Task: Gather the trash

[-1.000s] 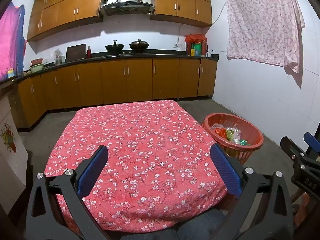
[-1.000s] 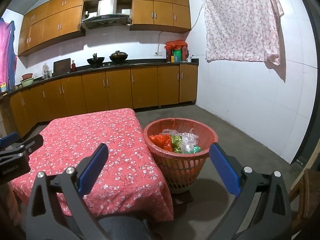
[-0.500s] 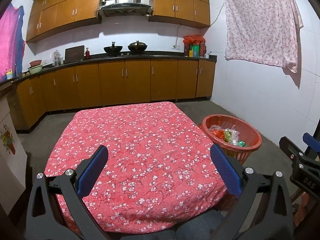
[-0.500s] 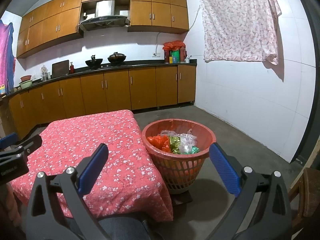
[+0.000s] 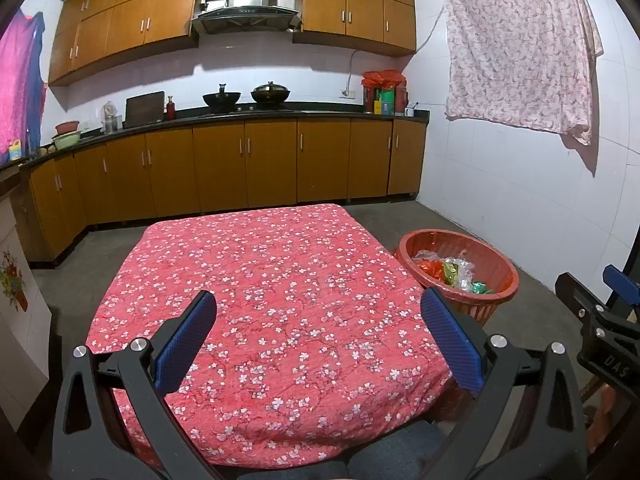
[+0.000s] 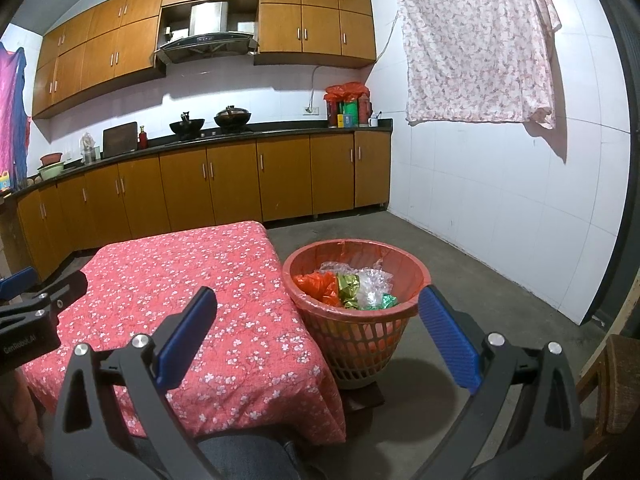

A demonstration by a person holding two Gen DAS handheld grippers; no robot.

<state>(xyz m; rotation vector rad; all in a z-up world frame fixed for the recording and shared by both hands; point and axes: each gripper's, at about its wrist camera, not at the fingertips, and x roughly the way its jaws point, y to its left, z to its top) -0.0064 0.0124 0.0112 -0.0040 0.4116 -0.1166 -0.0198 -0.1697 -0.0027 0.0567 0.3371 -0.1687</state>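
A red plastic basket stands on the floor right of the table and shows in the left wrist view too. It holds crumpled trash: orange plastic, green foil, clear wrap. The table has a red flowered cloth with nothing on it. My left gripper is open and empty above the table's near edge. My right gripper is open and empty, held before the basket and the table's right corner.
Wooden kitchen cabinets with a dark counter run along the back and left walls. A flowered sheet hangs on the white right wall. The floor is grey concrete. A wooden chair is at the far right.
Both grippers have drawn back and risen slightly, so the table and basket sit a little lower and farther in view. Both stay open and empty.
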